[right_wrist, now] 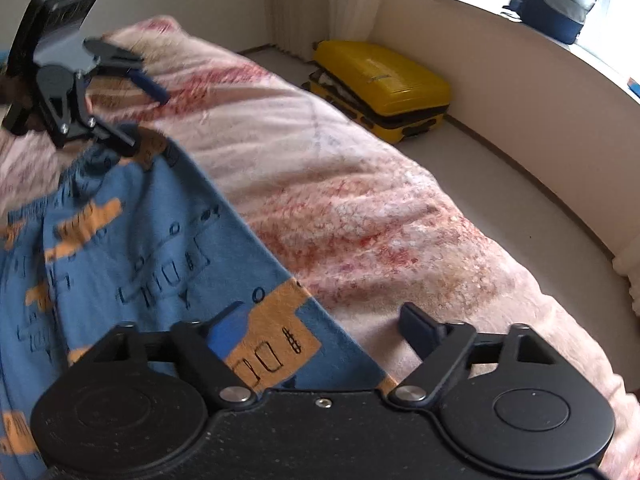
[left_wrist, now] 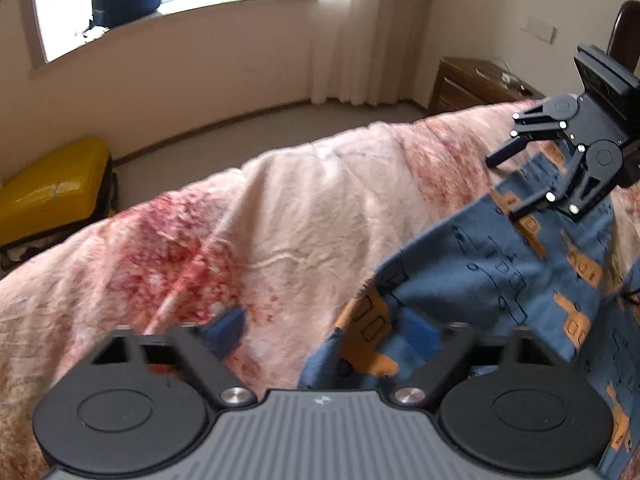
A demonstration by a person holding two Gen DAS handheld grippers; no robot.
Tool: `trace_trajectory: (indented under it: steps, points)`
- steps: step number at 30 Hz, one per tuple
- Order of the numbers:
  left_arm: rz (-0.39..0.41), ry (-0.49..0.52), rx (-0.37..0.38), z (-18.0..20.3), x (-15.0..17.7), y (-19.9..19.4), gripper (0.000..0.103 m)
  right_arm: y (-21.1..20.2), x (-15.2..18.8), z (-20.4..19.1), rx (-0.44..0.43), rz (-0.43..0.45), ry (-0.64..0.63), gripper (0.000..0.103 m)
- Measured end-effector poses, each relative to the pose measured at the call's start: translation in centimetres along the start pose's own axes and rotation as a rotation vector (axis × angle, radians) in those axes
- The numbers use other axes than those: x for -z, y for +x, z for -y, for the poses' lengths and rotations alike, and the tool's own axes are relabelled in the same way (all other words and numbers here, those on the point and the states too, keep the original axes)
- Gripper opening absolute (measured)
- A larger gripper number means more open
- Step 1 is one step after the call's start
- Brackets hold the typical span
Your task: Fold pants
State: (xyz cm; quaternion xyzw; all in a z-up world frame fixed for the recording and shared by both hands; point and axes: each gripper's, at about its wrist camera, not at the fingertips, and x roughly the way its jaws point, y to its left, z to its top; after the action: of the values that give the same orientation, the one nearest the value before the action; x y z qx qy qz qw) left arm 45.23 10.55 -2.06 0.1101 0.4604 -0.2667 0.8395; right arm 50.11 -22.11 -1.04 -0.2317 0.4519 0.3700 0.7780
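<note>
Blue pants (left_wrist: 500,264) with orange vehicle prints lie on a pink and red blanket (left_wrist: 240,220). My left gripper (left_wrist: 320,332) is open, its jaws wide apart; the right jaw lies over a corner of the pants. My right gripper (left_wrist: 502,186) shows at the far right of the left wrist view, open over the far end of the pants. In the right wrist view the right gripper (right_wrist: 324,328) is open astride the edge of the pants (right_wrist: 132,240). The left gripper (right_wrist: 144,116) is open at the elastic waistband.
The blanket (right_wrist: 360,200) covers a bed. A yellow suitcase (right_wrist: 380,80) lies on the floor by the wall; it also shows in the left wrist view (left_wrist: 52,188). A wooden nightstand (left_wrist: 476,80), a curtain (left_wrist: 352,32) and a bag (right_wrist: 556,0) on the windowsill are behind.
</note>
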Motion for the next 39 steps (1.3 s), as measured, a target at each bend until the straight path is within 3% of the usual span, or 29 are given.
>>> trace_trajectory:
  steps: [3, 5, 6, 8, 10, 13, 20, 22, 26, 29, 32, 35, 36, 37, 38, 39]
  points:
    - [-0.044, -0.012, -0.009, 0.1, -0.3, 0.6, 0.045, 0.1, 0.0, 0.1, -0.011, 0.001, -0.007, 0.053]
    - [-0.046, -0.008, 0.015, 0.0, -0.6, 0.5, 0.03, -0.1, 0.0, 0.0, -0.019, 0.002, -0.019, 0.03]
    - [-0.052, -0.005, 0.03, 0.1, -0.7, 0.3, 0.017, -0.2, -0.1, -0.2, -0.022, -0.001, -0.033, 0.026]
    - [-0.048, 0.011, 0.036, 0.7, -1.0, 0.0, 0.007, -0.3, -0.1, -0.8, -0.017, -0.015, -0.065, 0.014]
    - [-0.042, 0.026, -0.005, 1.4, -1.2, -0.4, 0.0, -0.4, -0.1, -1.2, 0.017, -0.019, -0.089, 0.003]
    - [-0.022, -0.001, -0.056, 2.1, -1.5, -1.5, 0.0, -1.0, -0.5, -1.9, 0.088, 0.01, -0.107, 0.0]
    - [0.164, 0.051, -0.206, 3.2, -3.1, -5.0, 0.0, -3.0, -2.6, -3.1, 0.298, 0.129, -0.145, 0.0]
    - [0.155, 0.033, -0.222, 2.7, -3.4, -4.1, 0.0, -2.6, -3.6, -2.4, 0.344, 0.16, -0.118, 0.0]
    - [0.079, -0.018, -0.238, 1.0, -3.1, 0.2, 0.0, 1.3, -4.1, -0.9, 0.367, 0.102, -0.094, 0.0]
    - [0.054, -0.075, -0.211, -0.2, -2.6, 1.9, 0.0, 3.5, -3.9, -0.3, 0.369, 0.066, -0.083, 0.0]
    - [0.06, -0.09, -0.179, -0.9, -2.4, 1.7, 0.001, 3.2, -4.1, 0.4, 0.354, 0.078, -0.075, 0.0]
    - [0.049, -0.106, -0.135, -1.6, -2.1, 1.2, 0.013, 1.9, -3.7, 0.8, 0.31, 0.099, -0.061, 0.002]
    - [0.043, -0.112, -0.126, -1.8, -2.2, 1.0, 0.03, 1.5, -3.6, 0.8, 0.285, 0.111, -0.048, 0.009]
    - [0.042, -0.117, -0.125, -2.0, -2.1, 0.7, 0.05, 1.1, -3.6, 1.0, 0.263, 0.124, -0.036, 0.024]
    - [0.052, -0.117, -0.128, -2.3, -1.8, 0.1, 0.056, 0.7, -3.6, 1.3, 0.234, 0.134, -0.03, 0.04]
    - [0.064, -0.112, -0.124, -2.4, -1.6, -0.2, 0.057, 0.4, -3.5, 1.3, 0.218, 0.144, -0.036, 0.045]
